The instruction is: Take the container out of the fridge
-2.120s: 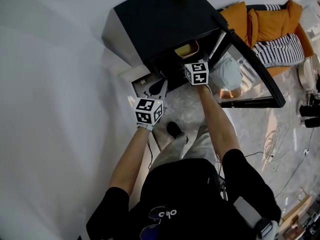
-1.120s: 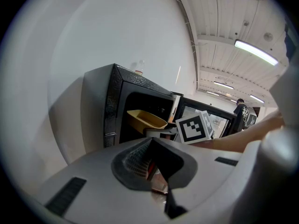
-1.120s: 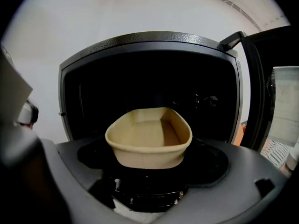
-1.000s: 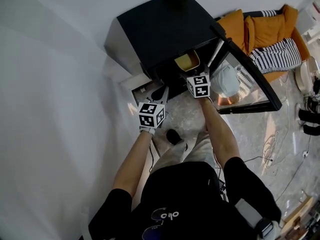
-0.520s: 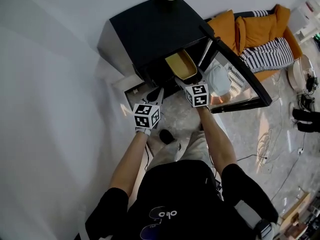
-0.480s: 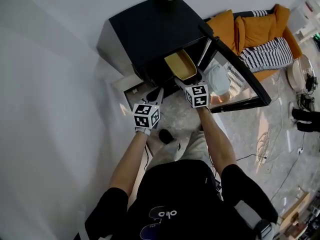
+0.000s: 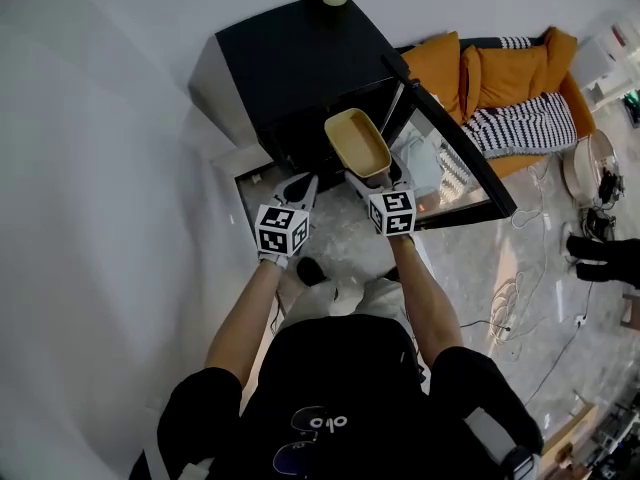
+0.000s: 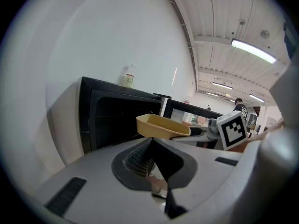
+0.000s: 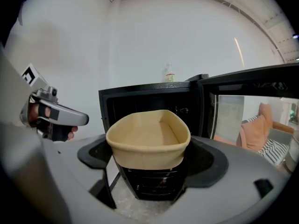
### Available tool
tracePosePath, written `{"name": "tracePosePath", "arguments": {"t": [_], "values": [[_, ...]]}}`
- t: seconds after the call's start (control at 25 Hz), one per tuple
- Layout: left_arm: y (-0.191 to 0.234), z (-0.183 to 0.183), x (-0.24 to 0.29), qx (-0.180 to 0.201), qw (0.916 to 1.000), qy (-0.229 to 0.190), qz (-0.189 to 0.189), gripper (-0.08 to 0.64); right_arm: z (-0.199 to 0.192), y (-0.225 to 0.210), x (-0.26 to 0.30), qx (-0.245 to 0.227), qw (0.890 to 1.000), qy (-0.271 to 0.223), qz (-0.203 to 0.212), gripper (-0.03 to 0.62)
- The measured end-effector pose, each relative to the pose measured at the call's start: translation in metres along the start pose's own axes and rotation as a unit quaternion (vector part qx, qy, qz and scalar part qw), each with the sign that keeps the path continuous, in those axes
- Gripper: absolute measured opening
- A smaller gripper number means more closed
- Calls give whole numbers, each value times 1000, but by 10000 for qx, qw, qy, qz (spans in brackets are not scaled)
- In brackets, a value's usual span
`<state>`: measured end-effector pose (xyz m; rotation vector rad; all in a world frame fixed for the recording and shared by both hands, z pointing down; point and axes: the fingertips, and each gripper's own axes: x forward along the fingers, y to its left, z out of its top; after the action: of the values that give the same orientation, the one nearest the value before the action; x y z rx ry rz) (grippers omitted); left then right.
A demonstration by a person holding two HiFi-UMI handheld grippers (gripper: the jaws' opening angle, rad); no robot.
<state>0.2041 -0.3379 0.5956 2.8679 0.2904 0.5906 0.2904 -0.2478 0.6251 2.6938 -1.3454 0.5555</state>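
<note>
Holding container [image 7: 357,143] now clear of fridge [image 7: 290,58], R gripper [image 7: 367,175] fingers pinching it, L gripper [image 7: 305,182] fingers together.

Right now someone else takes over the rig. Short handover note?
The right gripper is shut on the near end of the tan container, holding it level in the air.
The left gripper is shut and empty, off to the left of the container.
The container is clear of the black fridge, just in front of its opening. The door stands open.
Done: container out.
Left: probably set it down and close the door.
</note>
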Motion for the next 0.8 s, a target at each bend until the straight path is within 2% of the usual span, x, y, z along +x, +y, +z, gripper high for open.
{"name": "tracePosePath", "arguments": {"t": [0.2,0.4,0.68,0.8], "values": [[-16,12,-8,-56,9986,-214,477,0,7,-6,-31,0,9997,-53,256,489],[-49,25,-19,-96,9948,-425,921,0,18,-13,-67,-107,9982,-136,571,489],[-112,28,-42,-193,9836,-706,1649,0,29,-27,-122,-125,9928,-89,1185,489],[-138,29,-54,-402,9766,-906,1909,0,38,-29,-144,-190,9890,-116,1460,489]]}}
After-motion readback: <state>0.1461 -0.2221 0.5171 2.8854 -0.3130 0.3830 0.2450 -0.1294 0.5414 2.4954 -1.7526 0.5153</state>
